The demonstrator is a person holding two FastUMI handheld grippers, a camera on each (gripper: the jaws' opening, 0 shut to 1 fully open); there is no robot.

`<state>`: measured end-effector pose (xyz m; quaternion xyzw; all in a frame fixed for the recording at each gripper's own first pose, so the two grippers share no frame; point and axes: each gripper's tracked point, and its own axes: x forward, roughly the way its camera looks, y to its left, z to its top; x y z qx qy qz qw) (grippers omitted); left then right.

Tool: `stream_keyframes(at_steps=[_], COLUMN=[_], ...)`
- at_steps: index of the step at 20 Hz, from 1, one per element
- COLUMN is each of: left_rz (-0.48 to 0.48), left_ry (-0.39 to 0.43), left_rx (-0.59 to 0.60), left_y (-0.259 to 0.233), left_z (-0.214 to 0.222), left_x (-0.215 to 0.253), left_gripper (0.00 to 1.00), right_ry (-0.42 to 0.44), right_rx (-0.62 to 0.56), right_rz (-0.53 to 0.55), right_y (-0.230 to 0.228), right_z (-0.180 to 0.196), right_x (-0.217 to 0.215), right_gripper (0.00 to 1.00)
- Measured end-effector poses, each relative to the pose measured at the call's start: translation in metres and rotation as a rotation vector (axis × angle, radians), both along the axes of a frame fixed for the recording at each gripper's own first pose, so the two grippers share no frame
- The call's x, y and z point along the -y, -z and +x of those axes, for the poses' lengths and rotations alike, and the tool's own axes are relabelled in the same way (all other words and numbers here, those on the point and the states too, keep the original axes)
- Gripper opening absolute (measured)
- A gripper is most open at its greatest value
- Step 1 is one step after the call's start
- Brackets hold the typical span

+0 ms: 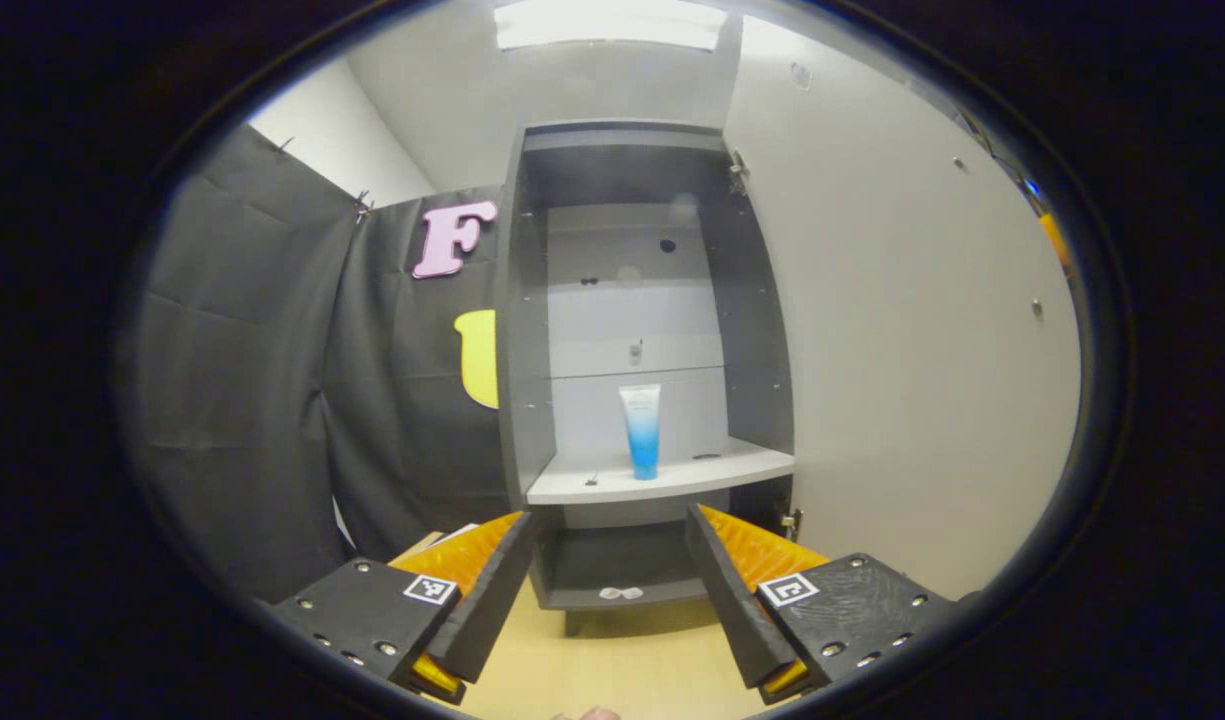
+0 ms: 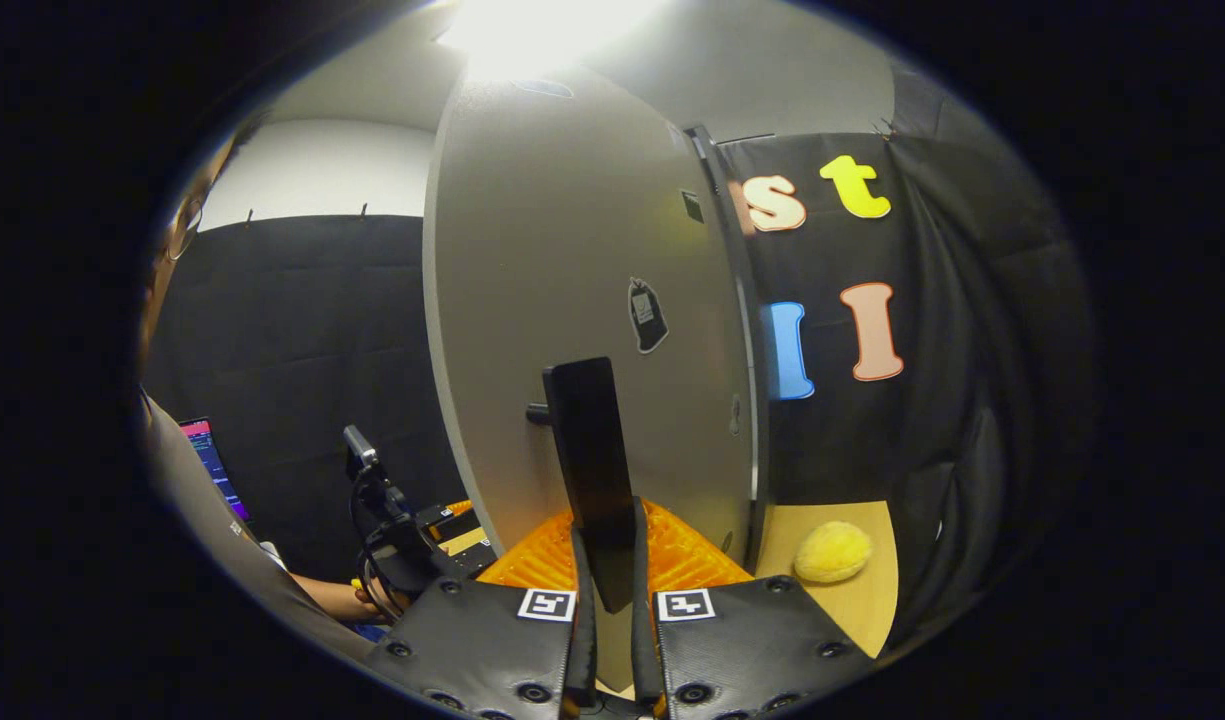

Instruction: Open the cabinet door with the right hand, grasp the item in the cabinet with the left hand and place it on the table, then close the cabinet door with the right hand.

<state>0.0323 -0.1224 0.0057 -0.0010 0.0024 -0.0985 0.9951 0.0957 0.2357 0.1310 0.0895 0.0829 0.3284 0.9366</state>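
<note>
The right hand-held gripper (image 2: 606,570) is clamped on the dark flat bar handle (image 2: 590,450) of the grey cabinet door (image 2: 532,280) — swung open. The left hand-held gripper (image 1: 608,570) gapes, empty, well short of the blue-and-white tube (image 1: 641,430) standing upright on the grey cabinet shelf (image 1: 712,468).

The left hand-held gripper (image 1: 609,590) points level toward twelve o'clock with fingers spread wide, while the right hand-held gripper (image 2: 608,600) has its fingers pressed nearly together.
</note>
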Motion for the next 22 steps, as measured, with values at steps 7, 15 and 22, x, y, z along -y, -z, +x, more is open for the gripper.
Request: stream_keyframes(at_steps=[7, 15, 22], left_rz=[0.003, 0.034, 0.037], left_ry=[-0.009, -0.065, -0.045], left_rx=[0.004, 0.052, 0.085], left_y=[-0.004, -0.034, -0.066], left_z=[-0.009, -0.009, 0.032], left_x=[0.018, 0.024, 0.044], left_gripper=[0.92, 0.92, 0.93], right_ry=[0.123, 0.07, 0.3], right_rx=[0.064, 0.09, 0.085], right_rz=[-0.043, -0.03, -0.037], right_y=[-0.001, 0.002, 0.015], right_z=[0.017, -0.012, -0.01], right_x=[0.025, 0.04, 0.129], right_gripper=[0.16, 0.28, 0.73])
